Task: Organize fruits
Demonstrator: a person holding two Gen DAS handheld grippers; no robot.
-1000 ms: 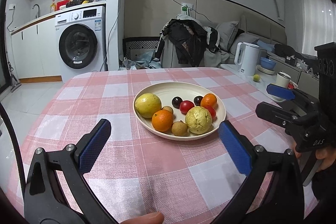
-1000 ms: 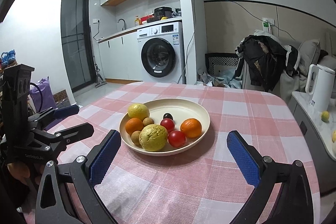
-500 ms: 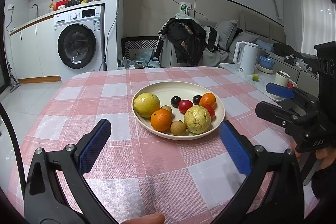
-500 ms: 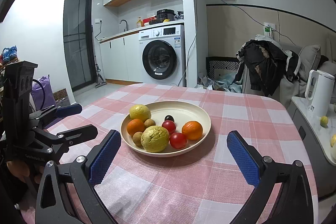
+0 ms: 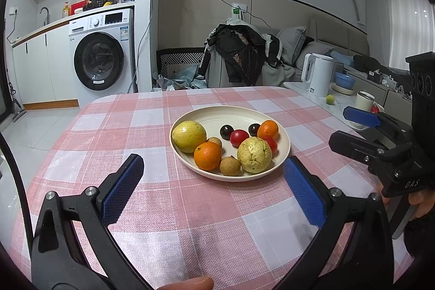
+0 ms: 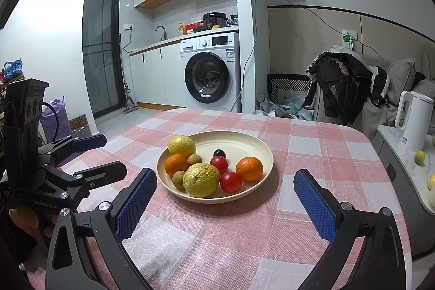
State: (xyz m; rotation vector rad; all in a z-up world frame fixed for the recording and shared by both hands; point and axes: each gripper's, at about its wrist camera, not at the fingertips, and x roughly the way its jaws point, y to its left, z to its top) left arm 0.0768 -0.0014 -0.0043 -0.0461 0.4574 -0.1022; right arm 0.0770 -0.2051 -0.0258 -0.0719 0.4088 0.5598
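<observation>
Left gripper (image 5: pixel 213 181): jaws spread wide, nothing between the blue pads, held low over the pink-and-white checked tablecloth (image 5: pixel 190 222) just short of the plate. Right gripper (image 6: pixel 224 192): likewise wide open and empty, on the near side of the same plate, its pads flanking the plate's front rim in its own view. Cream plate (image 5: pixel 239 113): standing near the middle of the table, holding all the fruit. Contents from the front: a wrinkled yellow-green fruit (image 5: pixel 254 154), a small brown fruit (image 5: pixel 230 166) and an orange (image 5: pixel 207 155) along the near edge; a second small brown fruit (image 5: pixel 214 141) and a large yellow citrus (image 5: pixel 189 132) to the left; two red tomatoes (image 6: pixel 230 182) and a second orange (image 5: pixel 267 129) to the right; two dark round fruits (image 5: pixel 226 131) behind, possibly plums or grapes, too small to identify. The far half of the plate is bare. Beyond the table: a washing machine (image 5: pixel 102 63), a chair draped with dark clothing (image 5: pixel 239 50), and a white kettle (image 5: pixel 316 75) on a side counter.
</observation>
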